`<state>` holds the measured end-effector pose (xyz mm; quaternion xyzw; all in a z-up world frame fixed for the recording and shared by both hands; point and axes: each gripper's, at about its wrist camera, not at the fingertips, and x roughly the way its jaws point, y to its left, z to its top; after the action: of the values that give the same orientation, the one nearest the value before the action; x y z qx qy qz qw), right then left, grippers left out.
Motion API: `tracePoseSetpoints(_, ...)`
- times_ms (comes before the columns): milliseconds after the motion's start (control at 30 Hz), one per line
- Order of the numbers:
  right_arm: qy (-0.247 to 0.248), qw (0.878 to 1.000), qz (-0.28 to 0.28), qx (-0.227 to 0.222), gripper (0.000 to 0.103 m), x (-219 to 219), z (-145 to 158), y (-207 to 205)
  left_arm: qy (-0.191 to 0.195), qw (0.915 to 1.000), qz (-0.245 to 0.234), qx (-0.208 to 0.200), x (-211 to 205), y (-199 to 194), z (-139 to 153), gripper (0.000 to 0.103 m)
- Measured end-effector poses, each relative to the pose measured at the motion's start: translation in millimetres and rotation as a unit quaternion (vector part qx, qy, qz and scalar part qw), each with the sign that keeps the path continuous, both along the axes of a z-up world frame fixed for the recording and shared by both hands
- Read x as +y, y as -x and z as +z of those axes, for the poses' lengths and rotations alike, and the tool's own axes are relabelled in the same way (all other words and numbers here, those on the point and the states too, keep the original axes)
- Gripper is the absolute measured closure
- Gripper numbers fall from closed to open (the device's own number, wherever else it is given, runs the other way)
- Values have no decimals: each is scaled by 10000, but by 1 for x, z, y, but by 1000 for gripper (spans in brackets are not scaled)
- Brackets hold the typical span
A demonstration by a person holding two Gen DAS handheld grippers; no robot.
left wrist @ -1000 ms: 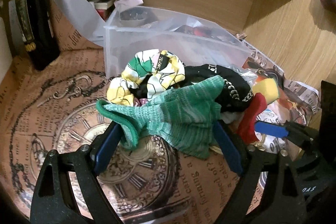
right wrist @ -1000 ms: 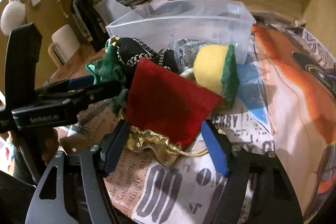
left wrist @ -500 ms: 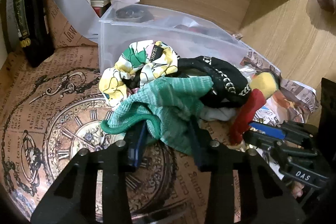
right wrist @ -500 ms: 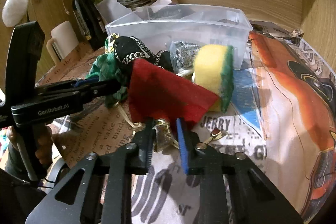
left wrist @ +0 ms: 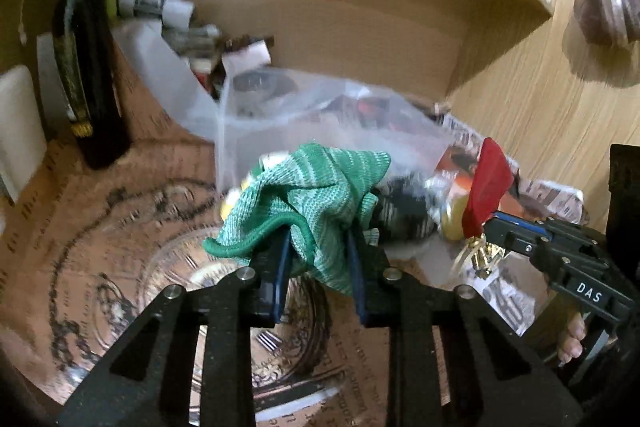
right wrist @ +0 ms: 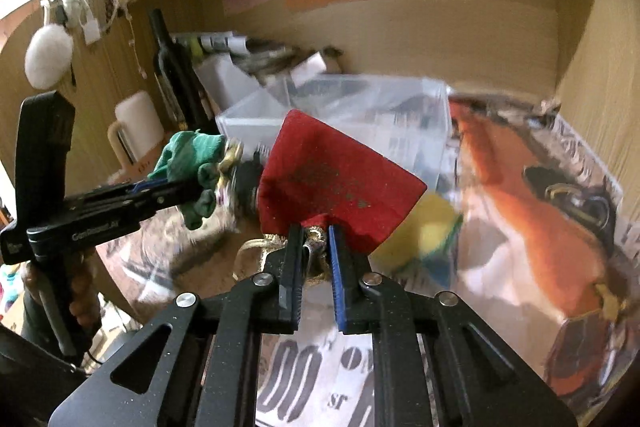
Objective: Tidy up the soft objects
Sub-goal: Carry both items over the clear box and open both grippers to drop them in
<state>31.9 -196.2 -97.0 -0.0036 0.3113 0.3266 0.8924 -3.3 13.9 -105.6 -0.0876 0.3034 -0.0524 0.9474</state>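
My left gripper (left wrist: 316,239) is shut on a green knitted cloth (left wrist: 308,187) and holds it lifted above the table; it also shows in the right wrist view (right wrist: 188,163). My right gripper (right wrist: 316,231) is shut on a red velvet pouch (right wrist: 336,183) by its gold-tied neck, lifted too; the pouch shows in the left wrist view (left wrist: 486,183). A clear plastic bin (right wrist: 360,111) stands behind both. A yellow-green sponge (right wrist: 424,231) and a black trimmed cloth (left wrist: 404,215) lie on the table below.
A dark bottle (left wrist: 88,75) and a white mug (right wrist: 134,127) stand at the left. Books and papers (left wrist: 192,31) are stacked behind the bin. Wooden walls (left wrist: 540,119) close the back and right. Printed paper (right wrist: 532,187) covers the table.
Both grippers closed on their items and then lifted them off the pile: the green cloth in the left, the red pouch in the right.
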Motion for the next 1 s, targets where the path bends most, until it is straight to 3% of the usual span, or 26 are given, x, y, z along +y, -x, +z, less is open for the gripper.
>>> tracePoseSetpoints(367,-177,9969,-228,-734,92,-4,43,-22,-171,9979,99,-612,7,-20,43,77)
tracePoseSetpoints(567,-186,9945,-383,-961,92,0,59,-47,-259,9970,122,-714,10,-47,57,77)
tracePoseSetpoints(800,21,9946,-399,-955,92,12,62,-80,-308,9979,54,-567,15,-88,66,77)
tracePoseSetpoints(1000,381,9971,-277,-595,92,26,49,-114,-451,9988,-108,-162,13,-127,58,77)
